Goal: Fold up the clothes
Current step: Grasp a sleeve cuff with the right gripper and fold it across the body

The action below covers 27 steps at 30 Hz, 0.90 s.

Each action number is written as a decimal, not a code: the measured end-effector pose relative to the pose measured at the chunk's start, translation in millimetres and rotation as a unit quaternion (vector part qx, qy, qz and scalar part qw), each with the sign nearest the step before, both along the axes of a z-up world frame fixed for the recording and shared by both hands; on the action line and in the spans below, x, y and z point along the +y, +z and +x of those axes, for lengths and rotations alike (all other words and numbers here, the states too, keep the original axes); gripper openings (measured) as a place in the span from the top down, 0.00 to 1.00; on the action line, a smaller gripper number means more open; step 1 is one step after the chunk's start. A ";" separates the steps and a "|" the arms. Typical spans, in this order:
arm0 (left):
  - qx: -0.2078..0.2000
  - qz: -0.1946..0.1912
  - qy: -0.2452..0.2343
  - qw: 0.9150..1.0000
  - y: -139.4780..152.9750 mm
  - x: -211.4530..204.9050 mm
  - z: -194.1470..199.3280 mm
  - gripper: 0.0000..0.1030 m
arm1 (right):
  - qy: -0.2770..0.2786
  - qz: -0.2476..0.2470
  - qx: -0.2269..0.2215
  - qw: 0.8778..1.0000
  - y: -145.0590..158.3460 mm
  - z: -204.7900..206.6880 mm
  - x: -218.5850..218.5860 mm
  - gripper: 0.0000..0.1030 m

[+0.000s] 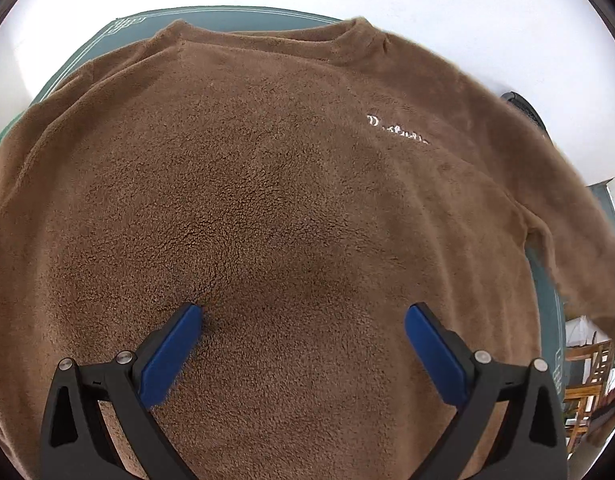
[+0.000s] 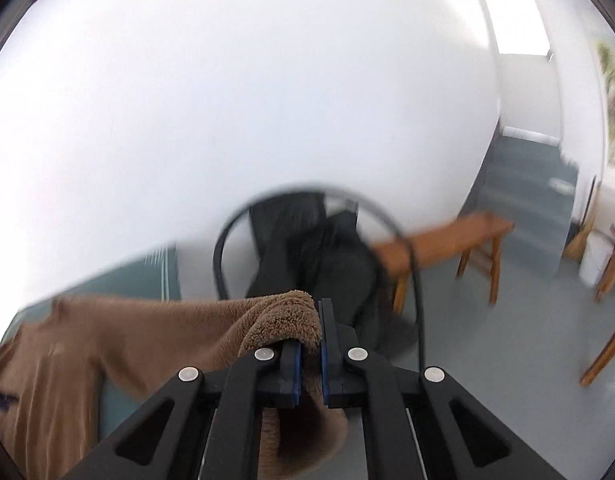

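- right gripper point(image 2: 309, 320) – jaws clamped tight on the end of the brown fleece sleeve point(image 2: 283, 316); fabric bunches above the blue pads point(image 2: 295, 368) and a fold hangs below them
- sleeve stretches left from the grip back to the sweater body point(image 2: 47, 360), lifted clear of the teal table cover point(image 2: 119, 280)
- behind the right gripper: black chair point(image 2: 307, 248) with dark cloth on it, wooden bench point(image 2: 447, 240), grey floor point(image 2: 507, 340), white wall point(image 2: 227, 100) – view is motion-blurred
- left gripper point(image 1: 303, 316) – jaws wide apart, nothing between them, 2 blue pads point(image 1: 171, 356) low over the lower middle of the sweater
- sweater point(image 1: 267, 180) lies flat, front up, collar point(image 1: 347, 40) at the far edge, white script point(image 1: 395, 130) on the chest
- its sleeve point(image 1: 567, 208) on the right side of the left view is raised and blurred
- teal table cover point(image 1: 107, 48) shows past the shoulders and by the right side
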<state>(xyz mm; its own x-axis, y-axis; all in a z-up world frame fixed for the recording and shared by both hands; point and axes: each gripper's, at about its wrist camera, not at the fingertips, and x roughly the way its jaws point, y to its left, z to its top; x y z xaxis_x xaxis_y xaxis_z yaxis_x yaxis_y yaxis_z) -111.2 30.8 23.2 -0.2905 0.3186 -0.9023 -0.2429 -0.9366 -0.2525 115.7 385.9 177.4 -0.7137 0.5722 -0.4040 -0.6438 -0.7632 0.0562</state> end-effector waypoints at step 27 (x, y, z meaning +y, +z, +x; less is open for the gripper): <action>0.033 0.100 0.039 0.994 28.5 -94.1 50.9 0.00 | 0.501 -0.056 -0.133 0.853 47.3 -208.9 -326.4 0.92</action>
<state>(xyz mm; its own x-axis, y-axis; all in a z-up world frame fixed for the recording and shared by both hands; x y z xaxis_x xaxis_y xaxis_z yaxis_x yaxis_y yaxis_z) -60.3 -63.2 51.7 -0.3777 0.4636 -0.8015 -0.1942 -0.8860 -0.4210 -93.3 59.5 224.7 -0.6967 -0.3243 -0.6399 0.3279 -0.9373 0.1180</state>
